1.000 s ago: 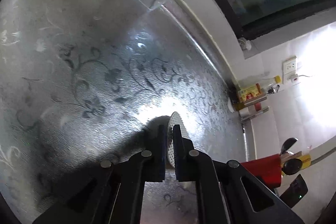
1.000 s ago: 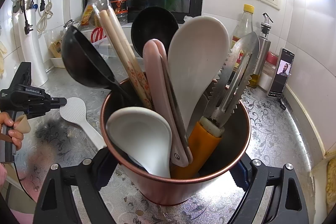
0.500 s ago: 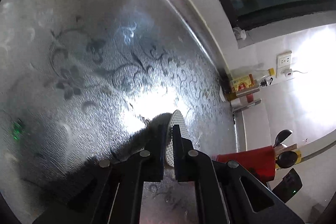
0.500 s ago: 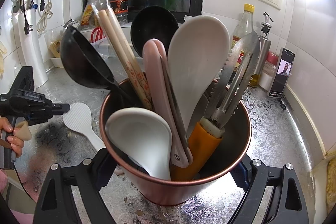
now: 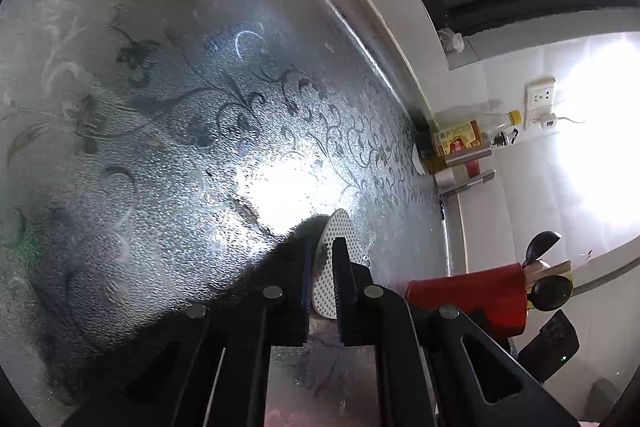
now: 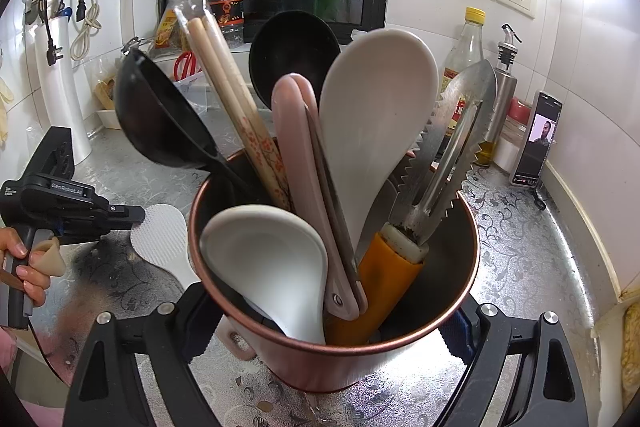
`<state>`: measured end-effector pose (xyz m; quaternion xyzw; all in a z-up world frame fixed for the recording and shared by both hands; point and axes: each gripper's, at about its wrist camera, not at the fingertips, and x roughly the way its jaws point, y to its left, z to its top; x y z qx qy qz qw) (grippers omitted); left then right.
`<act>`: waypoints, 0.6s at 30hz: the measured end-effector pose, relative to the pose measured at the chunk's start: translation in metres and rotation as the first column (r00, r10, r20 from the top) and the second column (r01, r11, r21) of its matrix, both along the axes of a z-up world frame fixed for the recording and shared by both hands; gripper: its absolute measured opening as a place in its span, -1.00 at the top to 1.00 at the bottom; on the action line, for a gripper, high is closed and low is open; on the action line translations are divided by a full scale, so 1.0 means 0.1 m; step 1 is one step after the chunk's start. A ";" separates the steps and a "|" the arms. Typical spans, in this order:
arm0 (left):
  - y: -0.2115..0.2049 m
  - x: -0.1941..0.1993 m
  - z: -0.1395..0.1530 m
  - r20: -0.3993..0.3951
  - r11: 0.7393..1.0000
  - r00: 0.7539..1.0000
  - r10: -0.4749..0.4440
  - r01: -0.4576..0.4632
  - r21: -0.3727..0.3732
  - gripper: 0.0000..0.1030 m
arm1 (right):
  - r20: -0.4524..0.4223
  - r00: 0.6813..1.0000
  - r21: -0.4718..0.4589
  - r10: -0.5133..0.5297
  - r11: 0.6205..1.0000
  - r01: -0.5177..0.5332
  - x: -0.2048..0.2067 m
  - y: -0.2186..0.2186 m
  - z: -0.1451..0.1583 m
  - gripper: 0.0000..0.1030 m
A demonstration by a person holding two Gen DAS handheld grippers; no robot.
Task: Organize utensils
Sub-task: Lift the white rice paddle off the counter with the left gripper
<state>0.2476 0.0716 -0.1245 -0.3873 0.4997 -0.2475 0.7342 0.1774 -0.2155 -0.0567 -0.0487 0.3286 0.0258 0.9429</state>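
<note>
One white dimpled plastic rice paddle (image 5: 329,269) stands edge-on between the narrow jaws of the left gripper (image 5: 323,285). These jaws have just been opening slightly, and whether the pads still press on its blade cannot be told. In the right wrist view the paddle's handle runs down behind the holder, close over the patterned silver desk (image 6: 516,247).

One copper-red round metal utensil holder (image 6: 448,327) sits clamped between the wide-set jaws of the right gripper (image 6: 332,339), just beside the paddle. Counted inside: two black ladles (image 6: 160,115), one packet of wooden chopsticks (image 6: 236,115), one pink spatula (image 6: 304,163), one large white rice scoop (image 6: 376,123), one white ceramic spoon (image 6: 268,255), one serrated steel tool with an orange handle (image 6: 448,155).

One hand (image 6: 24,259) grips the left tool's handle. Two bottles (image 6: 466,59) and one phone (image 6: 536,139) stand at the wall.
</note>
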 end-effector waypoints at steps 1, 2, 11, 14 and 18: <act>-0.01 0.00 0.00 0.000 1.000 1.000 -0.006 0.006 -0.002 0.82 | 0.000 1.000 0.000 0.000 1.000 0.000 -0.01 0.00 0.00 -0.79; -0.03 0.00 0.00 0.001 1.000 1.000 -0.012 0.012 -0.003 0.82 | 0.000 1.000 0.000 0.000 1.000 0.000 0.00 0.00 0.00 -0.79; -0.11 -0.05 0.08 0.055 0.999 0.998 -0.037 0.035 0.038 0.90 | -0.001 1.000 0.001 0.000 1.000 0.000 0.00 0.00 0.00 -0.78; -0.13 -0.06 0.19 0.092 0.996 0.995 -0.031 0.023 0.087 0.92 | 0.000 1.000 0.001 0.000 1.000 0.000 0.00 -0.01 0.00 -0.78; -0.16 -0.06 0.35 0.133 0.988 0.990 -0.037 0.016 0.155 0.92 | 0.000 1.000 0.001 0.000 1.000 0.000 0.00 0.00 0.00 -0.78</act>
